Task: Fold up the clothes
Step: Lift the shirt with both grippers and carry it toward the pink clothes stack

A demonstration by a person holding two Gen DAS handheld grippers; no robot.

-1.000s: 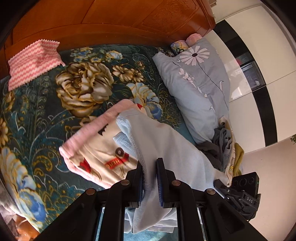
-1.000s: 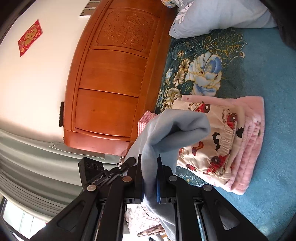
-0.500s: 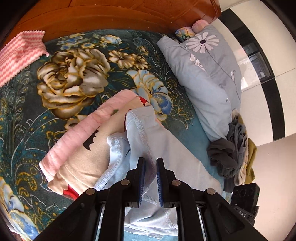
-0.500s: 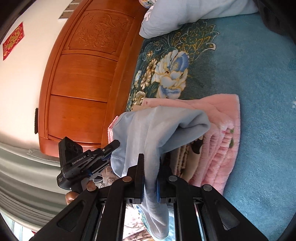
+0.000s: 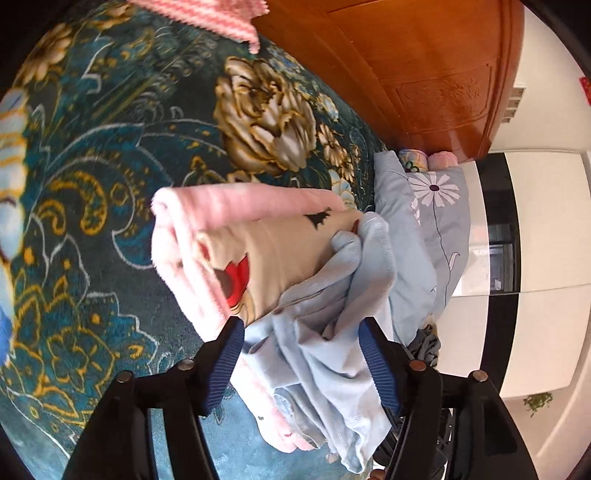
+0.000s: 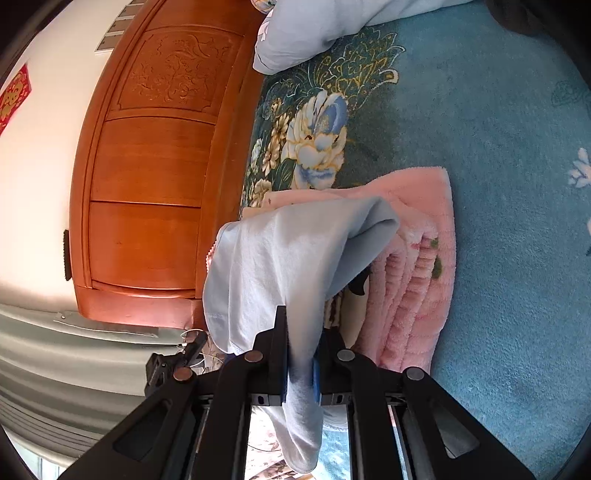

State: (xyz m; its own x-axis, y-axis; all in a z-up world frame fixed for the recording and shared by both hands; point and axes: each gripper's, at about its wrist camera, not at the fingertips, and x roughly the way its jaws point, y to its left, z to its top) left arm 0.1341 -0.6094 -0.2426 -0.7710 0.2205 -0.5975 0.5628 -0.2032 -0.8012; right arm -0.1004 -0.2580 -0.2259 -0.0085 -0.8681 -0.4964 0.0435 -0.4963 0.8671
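Observation:
A light blue garment [image 5: 332, 332] lies crumpled over the near end of a folded pink blanket with a cartoon print [image 5: 258, 243] on the bed. My left gripper [image 5: 301, 354] is open, its blue pads apart on either side of the garment and not pinching it. In the right wrist view my right gripper [image 6: 301, 373] is shut on the light blue garment [image 6: 288, 258], which drapes from the jaws up over the pink folded blanket [image 6: 417, 266].
The bed has a teal floral blanket [image 5: 110, 147] and a wooden headboard [image 6: 147, 177]. A grey flowered pillow [image 5: 439, 206] lies at the head. A pink-and-white zigzag cloth [image 5: 207, 14] sits at the far edge. Dark clothes [image 5: 428, 347] lie beside the pillow.
My left gripper has opened and let go of the light blue garment, and its view has swung round. The right gripper still holds the garment, lower over the pink blanket.

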